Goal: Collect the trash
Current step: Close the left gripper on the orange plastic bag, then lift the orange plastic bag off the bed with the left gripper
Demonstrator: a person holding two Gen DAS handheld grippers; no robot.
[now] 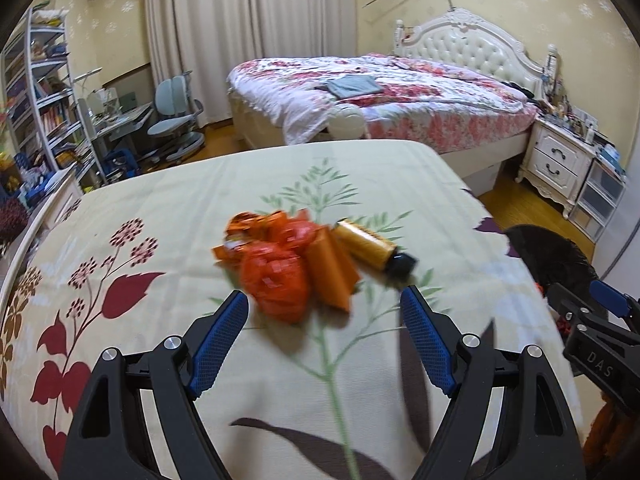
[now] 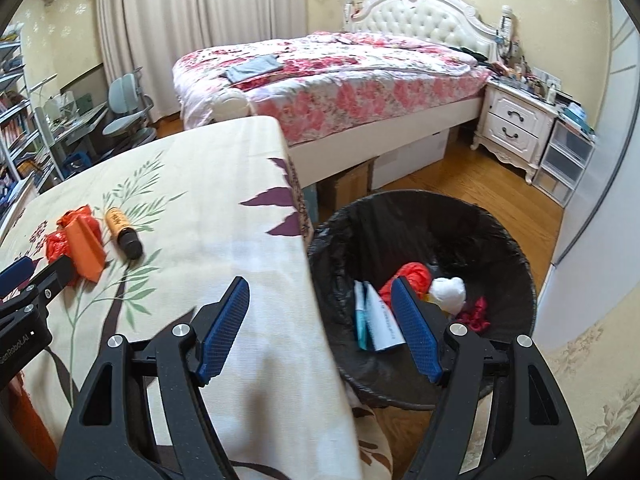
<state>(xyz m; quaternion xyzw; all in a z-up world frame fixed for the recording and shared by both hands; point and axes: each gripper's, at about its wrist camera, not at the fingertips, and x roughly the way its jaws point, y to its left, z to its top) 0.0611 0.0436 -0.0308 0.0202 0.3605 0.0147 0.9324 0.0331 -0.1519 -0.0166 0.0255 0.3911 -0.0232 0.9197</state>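
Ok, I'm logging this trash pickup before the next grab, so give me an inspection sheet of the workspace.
Surface: table under floral cloth.
Job's things: red crumpled bags, orange wrapper and amber bottle lie on the cloth; black-lined bin beside the table holds paper, red and white scraps.
Clutter: nothing seen on the cloth.
Grippers: left gripper open, empty, short of the pile; right gripper open, empty, at the table edge by the bin.
Cables: nothing seen.
Surroundings: bed, nightstand, shelves.
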